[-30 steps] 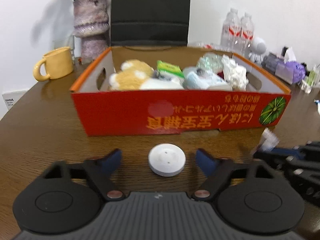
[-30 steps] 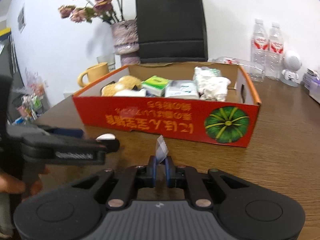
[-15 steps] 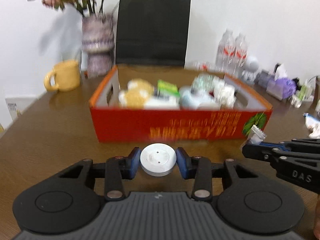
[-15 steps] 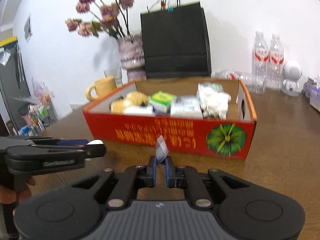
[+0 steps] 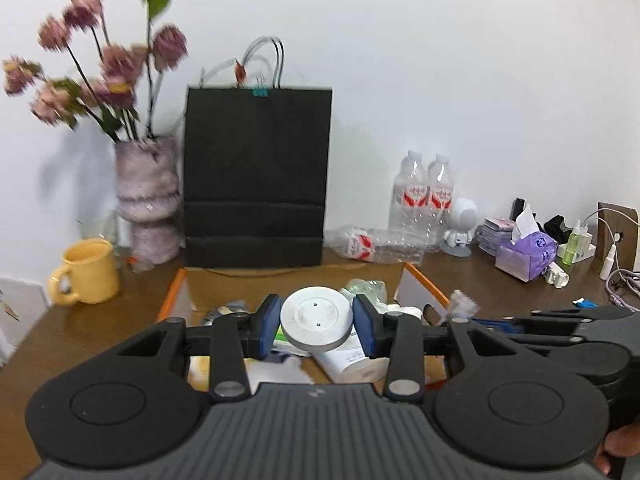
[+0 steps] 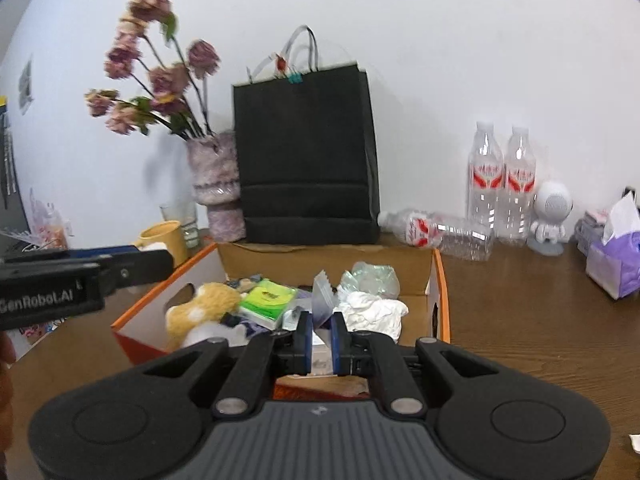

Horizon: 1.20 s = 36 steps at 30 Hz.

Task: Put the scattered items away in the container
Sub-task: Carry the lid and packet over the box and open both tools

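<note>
My left gripper (image 5: 316, 326) is shut on a round white disc (image 5: 315, 322), held in the air above the near part of the orange-rimmed cardboard box (image 5: 171, 300). My right gripper (image 6: 319, 340) is shut on a small clear plastic sachet (image 6: 323, 294) that sticks up between its blue pads, over the box's near edge (image 6: 439, 276). Inside the box lie a plush toy (image 6: 202, 308), a green packet (image 6: 268, 298), crumpled white tissue (image 6: 374, 308) and clear wrap (image 6: 370, 274). The right gripper with its sachet (image 5: 460, 304) shows at the right of the left wrist view.
Behind the box stand a black paper bag (image 5: 256, 176), a vase of dried flowers (image 5: 146, 196) and a yellow mug (image 5: 86, 272). Water bottles (image 6: 500, 184), one lying flat (image 6: 440, 232), a white robot figure (image 6: 552, 212) and a purple tissue pack (image 5: 526, 254) fill the right side.
The left gripper closed on the white disc and lifted it off the table to above the box. The right gripper rose with the sachet, and both moved forward over the box.
</note>
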Available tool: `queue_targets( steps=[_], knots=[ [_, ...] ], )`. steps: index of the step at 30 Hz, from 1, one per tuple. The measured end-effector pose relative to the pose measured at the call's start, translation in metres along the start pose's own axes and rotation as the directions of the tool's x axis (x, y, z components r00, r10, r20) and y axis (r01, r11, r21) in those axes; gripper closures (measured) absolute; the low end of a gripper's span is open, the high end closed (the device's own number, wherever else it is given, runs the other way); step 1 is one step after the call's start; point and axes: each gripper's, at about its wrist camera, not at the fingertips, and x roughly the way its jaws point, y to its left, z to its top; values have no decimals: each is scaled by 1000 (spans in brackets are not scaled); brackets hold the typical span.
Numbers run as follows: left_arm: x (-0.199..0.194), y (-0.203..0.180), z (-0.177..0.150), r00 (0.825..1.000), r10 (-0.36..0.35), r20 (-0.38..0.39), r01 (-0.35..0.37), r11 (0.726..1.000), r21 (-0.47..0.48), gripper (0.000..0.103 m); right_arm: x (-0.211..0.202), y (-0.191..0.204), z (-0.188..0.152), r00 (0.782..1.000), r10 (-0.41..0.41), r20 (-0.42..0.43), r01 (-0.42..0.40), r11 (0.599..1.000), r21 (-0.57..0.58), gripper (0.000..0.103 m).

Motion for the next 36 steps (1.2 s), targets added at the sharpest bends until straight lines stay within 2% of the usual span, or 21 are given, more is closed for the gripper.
queue_targets(
  steps=[8, 16, 17, 18, 20, 21, 23, 28, 30, 32, 34, 36],
  knots=[
    [68, 11, -27, 994, -11, -108, 8, 1000, -30, 63, 53, -6, -10, 994, -35, -104, 30, 999, -45, 95],
    [96, 15, -43, 986, -14, -166, 14, 1000, 3, 62, 82, -8, -14, 981, -56, -187, 40, 995, -87, 94],
    [97, 15, -44, 986, -14, -164, 15, 1000, 4, 61, 84, -7, -16, 979, -51, -196, 34, 995, -89, 93],
    [97, 16, -44, 987, -11, -161, 12, 1000, 5, 54, 85, -6, -16, 979, -43, -199, 26, 996, -87, 91],
    [95, 19, -44, 988, 6, -155, -7, 1000, -2, 42, 84, -4, -16, 978, -37, -206, 20, 996, -87, 78],
    [92, 21, -43, 989, 18, -150, -20, 1000, -9, 36, 82, -4, -15, 979, -38, -202, 21, 996, -86, 67],
    [86, 25, -41, 990, 44, -137, -48, 998, -27, 26, 77, -3, -13, 981, -51, -187, 35, 995, -89, 59],
    [64, 36, -37, 991, 102, -87, -108, 992, -72, 1, 61, -6, -5, 988, -47, -148, 39, 997, -60, 23],
    [54, 42, -37, 991, 117, -69, -123, 988, -97, 0, 54, -3, -3, 990, -47, -132, 39, 997, -60, 14],
    [46, 47, -37, 990, 126, -58, -133, 983, -125, 0, 49, 0, -2, 991, -48, -123, 40, 997, -63, 11],
    [39, 51, -38, 988, 141, -55, -148, 979, -144, 0, 46, 4, -2, 991, -53, -123, 46, 997, -63, 0],
    [34, 53, -39, 987, 150, -57, -157, 975, -156, 0, 43, 7, -2, 991, -55, -123, 47, 997, -65, 0]
  ],
)
